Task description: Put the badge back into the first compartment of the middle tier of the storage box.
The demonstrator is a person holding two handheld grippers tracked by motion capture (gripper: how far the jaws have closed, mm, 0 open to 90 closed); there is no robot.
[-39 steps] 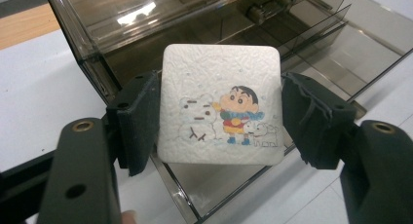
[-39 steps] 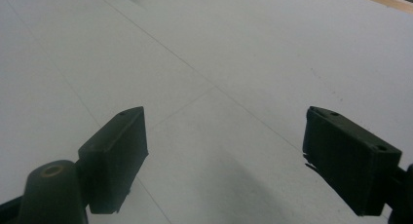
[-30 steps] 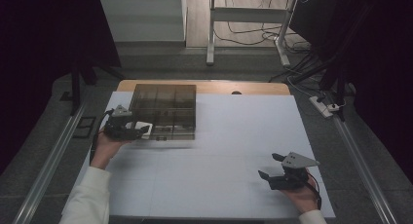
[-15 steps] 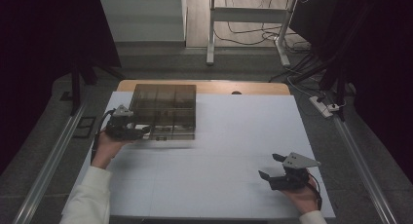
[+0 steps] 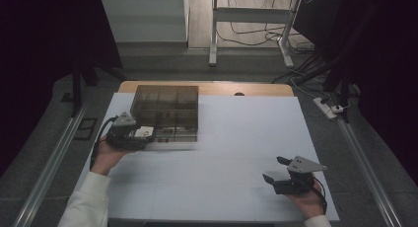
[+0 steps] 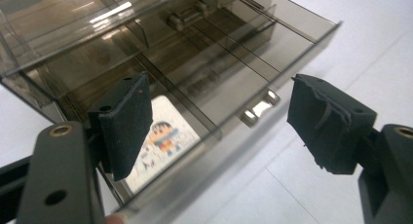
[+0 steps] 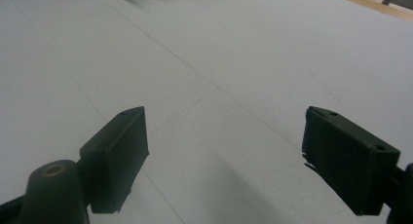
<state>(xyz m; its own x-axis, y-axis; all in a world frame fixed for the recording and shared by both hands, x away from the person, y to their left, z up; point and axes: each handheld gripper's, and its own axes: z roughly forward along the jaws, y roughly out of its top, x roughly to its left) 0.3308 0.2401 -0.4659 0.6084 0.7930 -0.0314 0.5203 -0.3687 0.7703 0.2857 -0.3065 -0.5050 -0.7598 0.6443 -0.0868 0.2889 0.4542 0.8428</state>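
While both tongs (image 6: pixel 214 112) (image 7: pixel 224 156) gape w/ nothing clamped, a cartoon-boy card (image 6: pixel 163 141), no legible text, lies in the smoky box (image 5: pixel 167 106).

Sleeves: white, long — one on the left forearm (image 5: pixel 86 202), a white cuff just visible at the right wrist (image 5: pixel 315 221).
Left gripper (image 5: pixel 140 136): black body with a grey three-cornered plate on top; a black cable loops from its rear.
Right gripper (image 5: pixel 277 170): black, the same grey plate with small dark holes — a dark cable behind it.
Pads (image 6: pixel 127 118): flat, black, rubbery, edges worn and ragged.
Jaw arms: dark grey, with round brass-rimmed screw holes.
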